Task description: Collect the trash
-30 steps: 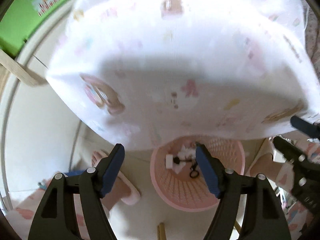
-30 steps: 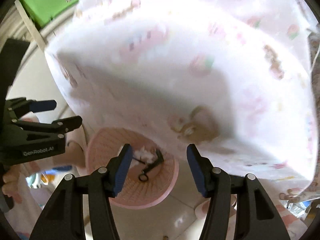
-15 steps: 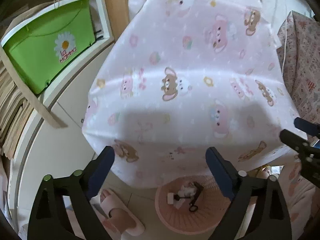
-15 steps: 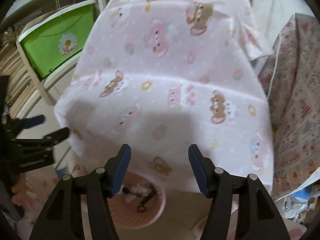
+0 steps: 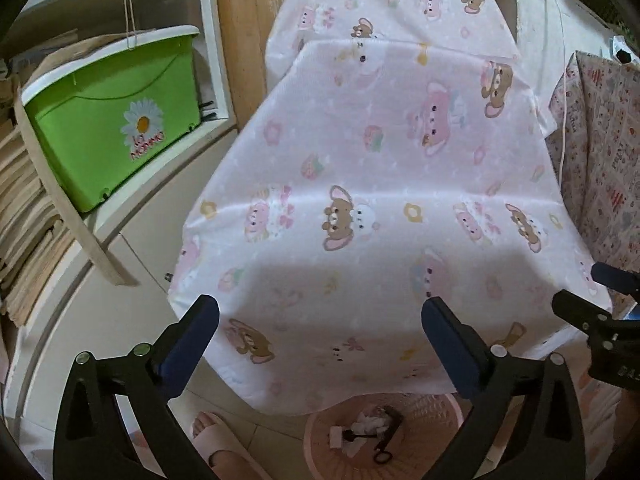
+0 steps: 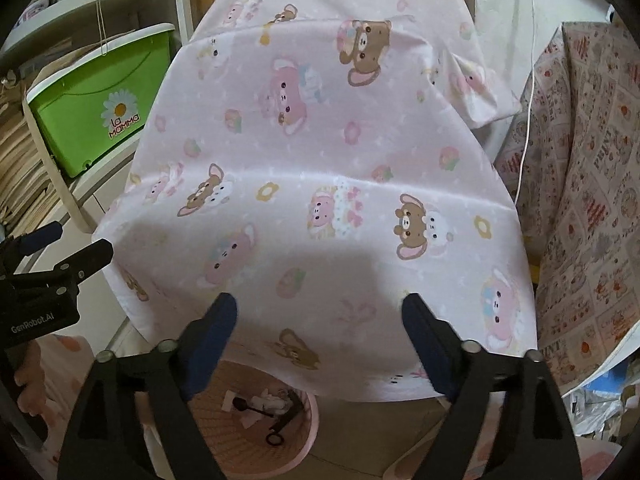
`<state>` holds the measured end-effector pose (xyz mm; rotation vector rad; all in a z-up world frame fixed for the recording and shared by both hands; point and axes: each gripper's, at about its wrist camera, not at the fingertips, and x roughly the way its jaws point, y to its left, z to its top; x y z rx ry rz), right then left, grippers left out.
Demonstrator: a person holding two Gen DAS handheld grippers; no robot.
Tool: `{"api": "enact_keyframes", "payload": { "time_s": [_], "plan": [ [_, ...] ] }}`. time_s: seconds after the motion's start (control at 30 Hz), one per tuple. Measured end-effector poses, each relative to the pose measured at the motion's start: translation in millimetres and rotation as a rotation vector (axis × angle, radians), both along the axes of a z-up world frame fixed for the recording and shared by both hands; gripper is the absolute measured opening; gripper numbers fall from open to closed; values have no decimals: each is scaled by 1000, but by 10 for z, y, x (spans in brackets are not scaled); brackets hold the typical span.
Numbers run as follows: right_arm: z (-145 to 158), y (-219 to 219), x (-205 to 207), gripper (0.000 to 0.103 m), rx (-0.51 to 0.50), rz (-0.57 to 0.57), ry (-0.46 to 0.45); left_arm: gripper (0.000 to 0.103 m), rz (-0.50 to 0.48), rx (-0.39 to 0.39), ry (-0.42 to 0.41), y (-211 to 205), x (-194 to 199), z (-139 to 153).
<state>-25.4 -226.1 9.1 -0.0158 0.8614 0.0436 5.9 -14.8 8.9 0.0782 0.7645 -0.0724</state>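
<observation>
2 black grippers, left (image 5: 320, 328) and right (image 6: 320, 316), just opened wide, empty, above pink plastic mesh basket (image 6: 280, 452) holding trash.

Both wrist views look steeply down (side by side) over one cloth-covered table (image 5: 380, 208).

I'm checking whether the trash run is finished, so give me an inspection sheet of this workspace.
Surface: table under pink bear-print cloth, bare of items.
Job's things: pink basket on the floor at the table's near edge, holding white scraps and black pieces.
Clutter: nothing seen on the cloth.
Grippers: left hand-held gripper and right hand-held gripper both open, empty; jaws have just been opening.
Cables: white cord by the patterned fabric.
Surroundings: green bin on shelf, slippered foot.
</observation>
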Motion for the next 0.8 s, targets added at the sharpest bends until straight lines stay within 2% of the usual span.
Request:
{"api": "enact_keyframes", "payload": {
  "time_s": [0.17, 0.33, 0.8],
  "plan": [
    [-42, -45, 26, 87, -22, -43, 14, 100, 6, 18, 8, -32, 16, -37],
    [-87, -106, 59, 87, -25, -84, 32, 101, -2, -8, 60, -44, 48, -138],
    [-53, -73, 28, 87, -30, -73, 8, 101, -1, 7, 45, -64, 21, -166]
  ]
}}
